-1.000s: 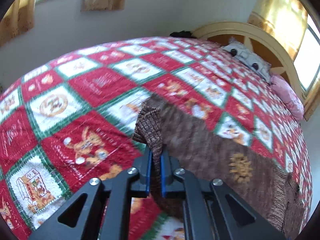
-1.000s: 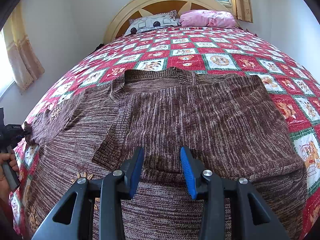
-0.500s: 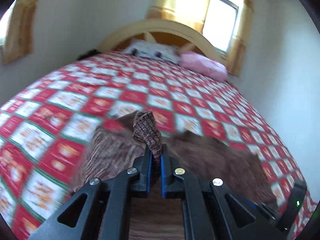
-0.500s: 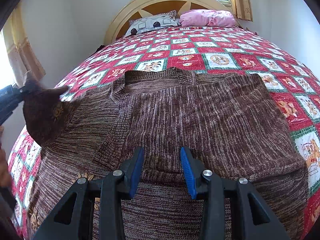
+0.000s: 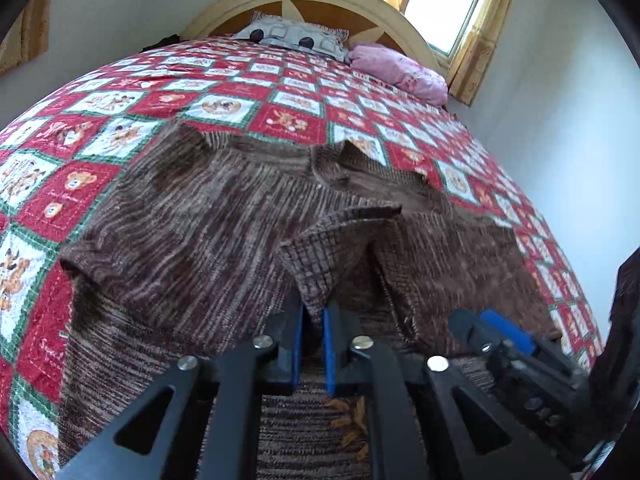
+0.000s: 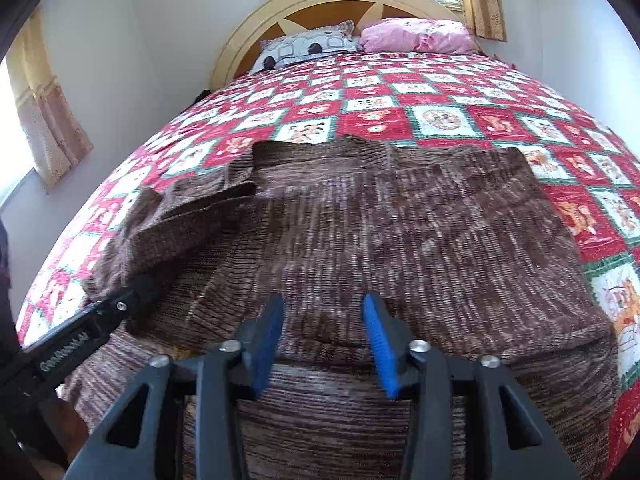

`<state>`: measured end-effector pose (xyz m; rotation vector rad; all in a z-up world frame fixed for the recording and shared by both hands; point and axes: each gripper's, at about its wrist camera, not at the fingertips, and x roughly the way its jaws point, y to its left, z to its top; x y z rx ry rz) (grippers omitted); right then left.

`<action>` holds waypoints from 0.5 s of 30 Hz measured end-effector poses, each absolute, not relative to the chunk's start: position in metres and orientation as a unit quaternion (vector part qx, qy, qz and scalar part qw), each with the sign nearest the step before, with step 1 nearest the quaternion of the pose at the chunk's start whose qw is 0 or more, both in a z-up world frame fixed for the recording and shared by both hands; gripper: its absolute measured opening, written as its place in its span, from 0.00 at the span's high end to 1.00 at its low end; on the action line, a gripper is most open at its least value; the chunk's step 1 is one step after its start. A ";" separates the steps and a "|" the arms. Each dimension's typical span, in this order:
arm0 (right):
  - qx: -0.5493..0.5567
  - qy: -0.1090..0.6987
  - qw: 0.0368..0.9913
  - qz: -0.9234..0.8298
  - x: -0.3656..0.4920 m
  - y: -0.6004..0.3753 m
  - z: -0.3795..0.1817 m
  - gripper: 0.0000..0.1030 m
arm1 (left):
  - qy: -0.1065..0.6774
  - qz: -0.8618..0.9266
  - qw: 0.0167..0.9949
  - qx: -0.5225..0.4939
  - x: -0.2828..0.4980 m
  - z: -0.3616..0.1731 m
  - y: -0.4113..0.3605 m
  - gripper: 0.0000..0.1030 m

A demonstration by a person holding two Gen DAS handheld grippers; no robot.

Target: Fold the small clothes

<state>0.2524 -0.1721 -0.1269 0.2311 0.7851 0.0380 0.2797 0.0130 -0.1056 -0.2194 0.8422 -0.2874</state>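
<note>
A brown knitted sweater (image 5: 192, 216) lies flat on the bed, its collar toward the headboard. My left gripper (image 5: 314, 320) is shut on the ribbed cuff of its left sleeve (image 5: 324, 256), which is folded in over the sweater's body. The jaws are just starting to open with the cuff still pinched between them. In the right wrist view the same gripper (image 6: 136, 284) comes in from the left with the sleeve (image 6: 192, 216) draped across the sweater (image 6: 400, 232). My right gripper (image 6: 322, 320) hovers over the sweater's lower middle, its jaws opening with nothing between them.
A red, white and green patchwork quilt (image 6: 440, 120) covers the bed. A grey patterned pillow (image 6: 312, 46) and a pink pillow (image 6: 416, 36) lie against the cream headboard (image 6: 304, 4). Curtained windows are at the left and behind. Walls close in on both sides.
My left gripper has swung right with the sleeve cuff, from the quilt's left side onto the sweater's body. The right gripper kept its place and its jaws widened.
</note>
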 end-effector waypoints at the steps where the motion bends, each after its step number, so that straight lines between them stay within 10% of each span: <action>1: 0.120 0.381 0.916 0.024 0.253 -0.173 -0.125 0.44 | 0.412 -0.140 0.894 -0.104 0.280 -0.109 0.011 0.89; 15: 0.209 0.451 0.860 0.113 0.354 -0.142 -0.131 0.51 | 0.414 -0.149 0.889 -0.128 0.279 -0.113 0.020 0.88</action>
